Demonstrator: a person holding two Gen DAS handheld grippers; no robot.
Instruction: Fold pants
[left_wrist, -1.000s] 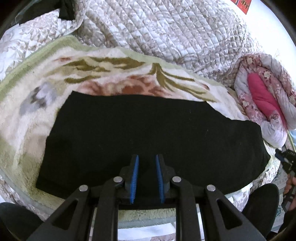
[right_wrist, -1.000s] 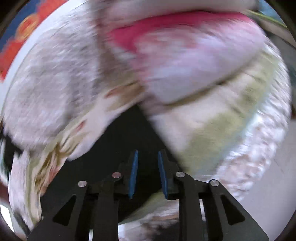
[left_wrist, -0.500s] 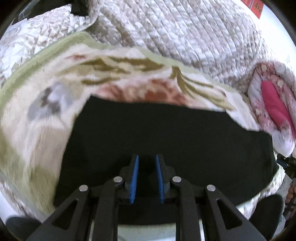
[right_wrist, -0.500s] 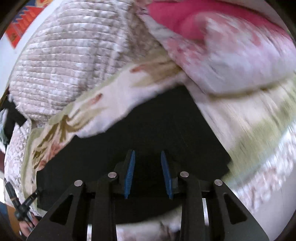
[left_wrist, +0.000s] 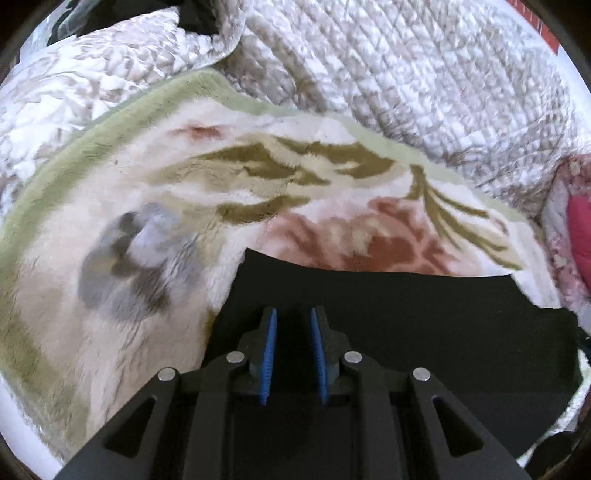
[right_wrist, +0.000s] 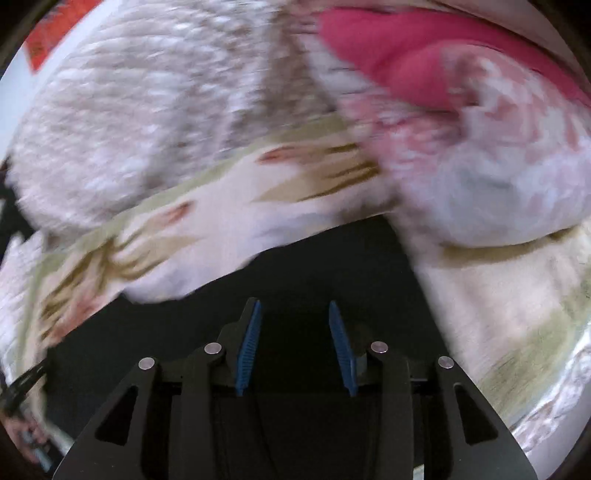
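The black pants (left_wrist: 424, 325) lie flat on a floral fleece blanket (left_wrist: 147, 206). In the left wrist view my left gripper (left_wrist: 292, 314) is open with a narrow gap, over the pants near their left end. In the blurred right wrist view the pants (right_wrist: 332, 266) fill the lower middle, and my right gripper (right_wrist: 294, 308) is open wider, over the pants near their right end. Neither gripper holds anything. Whether the fingers touch the cloth is hidden.
A quilted beige-and-white cover (left_wrist: 406, 66) is bunched behind the blanket. A pink floral quilt roll (right_wrist: 461, 122) lies just past the pants' right end; it also shows in the left wrist view (left_wrist: 576, 236). The other gripper (right_wrist: 22, 380) shows at far left.
My left gripper has moved left and closer to the pants' left end. My right gripper has opened wider and dropped closer over the pants' right end.
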